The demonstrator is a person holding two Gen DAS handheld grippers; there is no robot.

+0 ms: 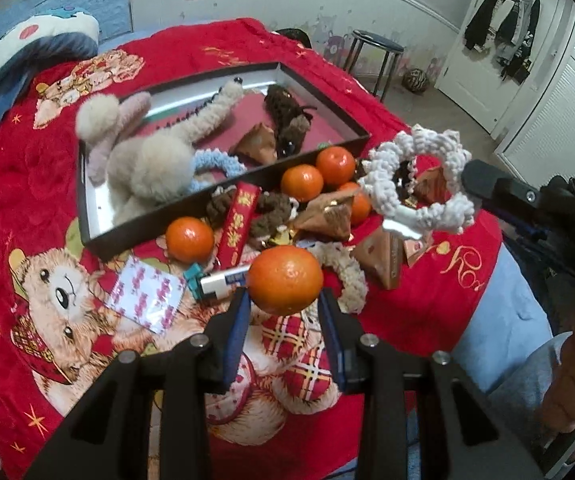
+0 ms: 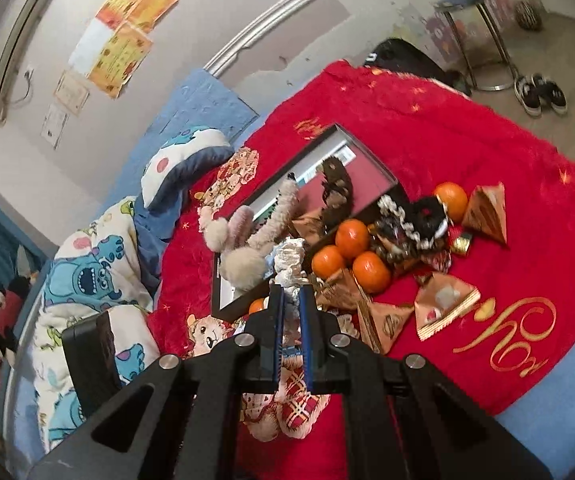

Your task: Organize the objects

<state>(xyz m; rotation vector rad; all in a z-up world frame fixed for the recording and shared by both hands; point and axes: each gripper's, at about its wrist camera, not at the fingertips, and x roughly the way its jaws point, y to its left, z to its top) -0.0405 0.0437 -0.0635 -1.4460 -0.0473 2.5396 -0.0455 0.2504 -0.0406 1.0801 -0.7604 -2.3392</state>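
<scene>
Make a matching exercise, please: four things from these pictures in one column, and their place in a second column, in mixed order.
Things:
1. tangerine
2. white crochet ring
3. fluffy rabbit toy
4. eraser

Places:
A. lying in the black tray
B. lying on the red blanket
C. between the left gripper fingers
D. held up by the right gripper

Pairs: 1-C, 2-D, 3-A, 4-B

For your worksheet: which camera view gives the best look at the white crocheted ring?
The left wrist view: the white crocheted ring hangs whole and side-on from the right gripper. In the right wrist view the ring is foreshortened, partly hidden between that gripper's fingers.
</scene>
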